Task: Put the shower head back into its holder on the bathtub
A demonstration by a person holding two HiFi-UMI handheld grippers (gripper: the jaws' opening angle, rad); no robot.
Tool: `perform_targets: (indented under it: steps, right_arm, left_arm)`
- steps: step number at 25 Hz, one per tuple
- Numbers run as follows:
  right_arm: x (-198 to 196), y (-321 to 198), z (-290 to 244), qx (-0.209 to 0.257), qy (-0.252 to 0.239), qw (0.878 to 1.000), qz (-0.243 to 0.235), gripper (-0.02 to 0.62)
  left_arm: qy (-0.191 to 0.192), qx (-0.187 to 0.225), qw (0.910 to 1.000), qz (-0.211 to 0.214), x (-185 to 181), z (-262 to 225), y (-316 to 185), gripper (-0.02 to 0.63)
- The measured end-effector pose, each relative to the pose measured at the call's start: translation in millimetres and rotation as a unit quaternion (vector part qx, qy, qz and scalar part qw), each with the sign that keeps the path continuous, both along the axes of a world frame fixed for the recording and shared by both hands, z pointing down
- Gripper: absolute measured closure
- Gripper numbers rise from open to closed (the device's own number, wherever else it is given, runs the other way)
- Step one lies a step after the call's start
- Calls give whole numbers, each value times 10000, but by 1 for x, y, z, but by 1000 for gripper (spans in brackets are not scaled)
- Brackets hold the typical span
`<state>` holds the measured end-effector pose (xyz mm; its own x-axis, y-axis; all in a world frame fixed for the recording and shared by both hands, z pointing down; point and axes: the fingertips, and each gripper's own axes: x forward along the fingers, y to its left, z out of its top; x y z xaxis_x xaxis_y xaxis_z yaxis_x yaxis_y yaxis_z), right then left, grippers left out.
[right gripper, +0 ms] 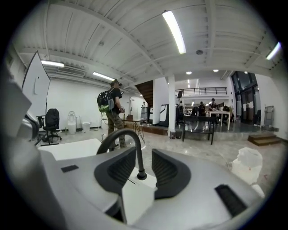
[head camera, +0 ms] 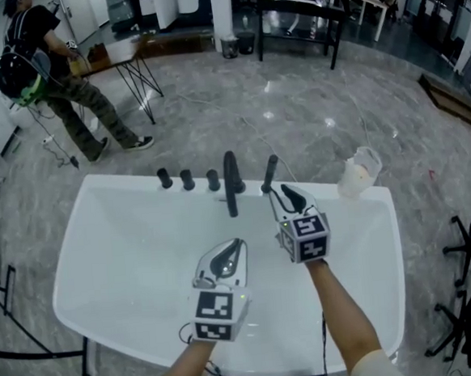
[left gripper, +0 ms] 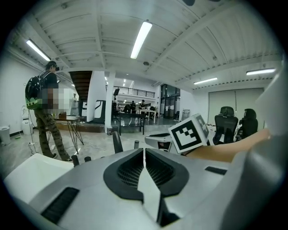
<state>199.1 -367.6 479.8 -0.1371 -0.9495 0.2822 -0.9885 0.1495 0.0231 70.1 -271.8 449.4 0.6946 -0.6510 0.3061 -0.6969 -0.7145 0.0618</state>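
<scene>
Left gripper [head camera: 234,250], lower centre over the tub [head camera: 101,234]: jaws pressed together, empty. Faucet [head camera: 232,183] at the far rim. Shower head [head camera: 270,173] just right of it, standing tilted on the rim, apparently seated. Right gripper [head camera: 288,192] just below it: jaws spread, nothing between. Risk: if the seating is loose, a jaw clipping the handle tips it into the tub.
</scene>
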Motion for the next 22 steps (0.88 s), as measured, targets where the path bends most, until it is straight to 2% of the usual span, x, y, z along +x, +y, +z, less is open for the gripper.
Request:
perform_targets:
  steps: [6,10,14,18,22]
  right_arm:
    - [27,-53,59,-197,-161,9994,245,436]
    - [43,-85,83,-237,-193,9988,389,410]
    - [56,-115,108,-330,-214,9980,486,368]
    - [63,-144,123,-414,-177,9977,509,368]
    - [70,-150,145,-619,10,9968,500,368]
  left_arm:
    - [-29,96,9999,-109,-2,17,-21,584]
    - [-15,59,9994,-332,-18,28,-30,584]
    - [-72,-92,9981,-609,-40,52,-37,584]
    - [-137,-221,9970,-731,-56,73,-43,584]
    - [-205,-495,9950,-842,-67,93,-37,584]
